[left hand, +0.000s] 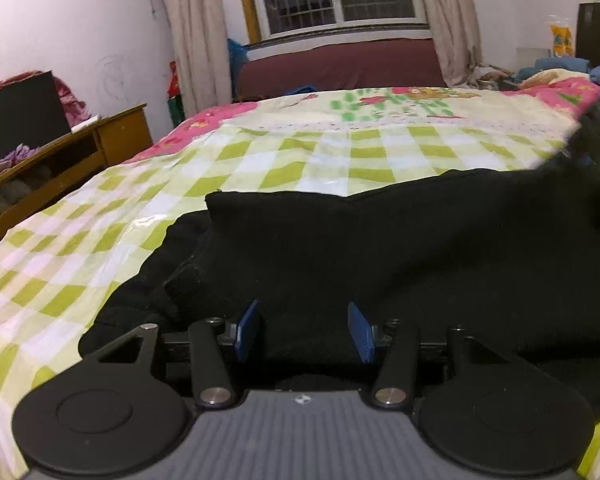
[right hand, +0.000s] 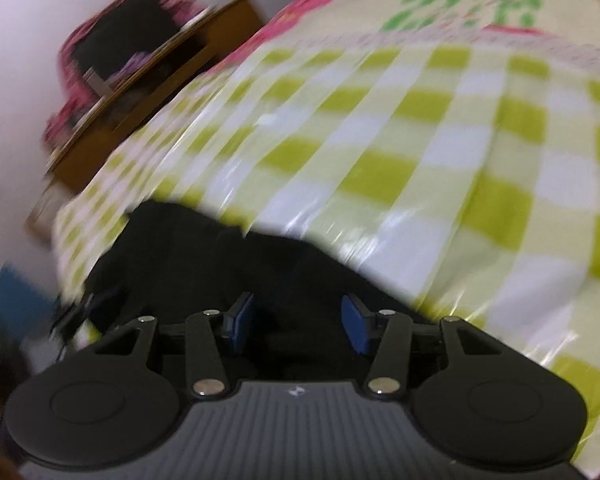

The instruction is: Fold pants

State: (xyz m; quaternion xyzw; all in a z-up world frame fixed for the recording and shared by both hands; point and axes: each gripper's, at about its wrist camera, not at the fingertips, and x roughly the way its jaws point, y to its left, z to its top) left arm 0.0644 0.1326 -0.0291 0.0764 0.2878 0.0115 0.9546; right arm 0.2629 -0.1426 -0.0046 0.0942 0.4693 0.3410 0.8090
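Lying on checked bedspread (left hand: 100, 240), black pants (left hand: 380, 256); both hand-held grippers agape above.

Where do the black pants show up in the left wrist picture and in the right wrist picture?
Left wrist view: the black pants fill the lower middle and right, spread on the checked bedspread ahead of the left gripper.
Right wrist view: the pants lie lower left of centre, blurred, reaching under the right gripper.
Shared landmark: the wooden desk at the left by the wall.
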